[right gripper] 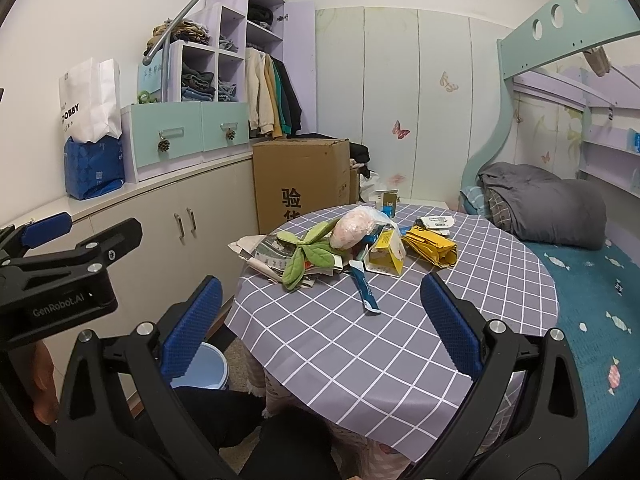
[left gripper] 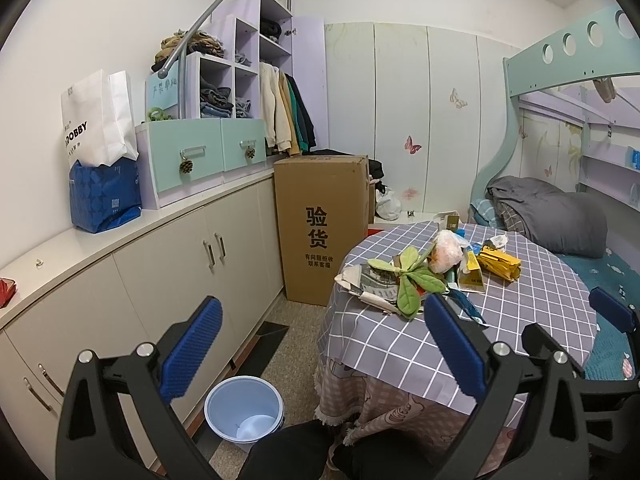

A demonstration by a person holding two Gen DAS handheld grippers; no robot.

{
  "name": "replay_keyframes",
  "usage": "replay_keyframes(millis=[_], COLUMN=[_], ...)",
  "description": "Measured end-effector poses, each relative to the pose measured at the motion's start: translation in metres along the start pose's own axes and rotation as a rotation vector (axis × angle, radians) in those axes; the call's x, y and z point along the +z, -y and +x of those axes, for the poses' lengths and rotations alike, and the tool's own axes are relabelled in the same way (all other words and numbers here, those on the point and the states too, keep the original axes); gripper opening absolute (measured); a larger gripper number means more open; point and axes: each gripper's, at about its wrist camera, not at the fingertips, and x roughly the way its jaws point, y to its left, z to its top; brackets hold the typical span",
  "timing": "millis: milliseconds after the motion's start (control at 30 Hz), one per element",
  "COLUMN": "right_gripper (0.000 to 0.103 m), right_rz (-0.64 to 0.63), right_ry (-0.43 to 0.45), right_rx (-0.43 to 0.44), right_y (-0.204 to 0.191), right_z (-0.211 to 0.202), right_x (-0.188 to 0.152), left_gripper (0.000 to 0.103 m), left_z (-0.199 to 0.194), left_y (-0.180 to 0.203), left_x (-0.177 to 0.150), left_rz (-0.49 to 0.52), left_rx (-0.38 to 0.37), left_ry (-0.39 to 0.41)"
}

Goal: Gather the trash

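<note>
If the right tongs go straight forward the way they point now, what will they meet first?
Probably the checked tablecloth, since the open right tongs hover over its near part. Further along lies the blue wrapper strip, then the yellow carton. Depth is unclear.

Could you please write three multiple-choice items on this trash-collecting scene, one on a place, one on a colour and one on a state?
1. Where does the bin stand?
A. on the table
B. on the floor beside the table
C. on the bed

2. What colour is the crumpled bag?
A. yellow
B. red
C. black

3. How are the left gripper and right gripper?
A. both shut on trash
B. one open, one shut
C. both open and holding nothing

Key: 1 B, it sits low by the tablecloth; 2 A, plainly yellow; 3 C, fingers spread with nothing between.
</note>
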Motion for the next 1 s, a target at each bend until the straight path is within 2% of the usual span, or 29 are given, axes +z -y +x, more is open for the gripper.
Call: replay_keyframes(millis=[633, 800, 1000], right_gripper=[0.097, 0.097, 0.097], right_rz=[0.028, 0.036, 0.063], right_ry=[-0.041, -0.082, -0.121], right_rx=[-0.016, -0.018, -0.025], right_y=[0.01, 0.015, 0.027], right_z=[0.01, 0.025, 0.05], right_x=[-0.001, -0.005, -0.01], left_gripper=[0.099, 0.099, 0.099], left_z=[0.011, 0.026, 0.057], left_y=[0.003, 0.004, 0.006], left_x=[-0.002, -0.005, -0.013], left_rz=[0.013, 0.018, 0.01], left_rx=[0.01, 0.005, -0.035], left_ry=[-0.042, -0.084, -0.15])
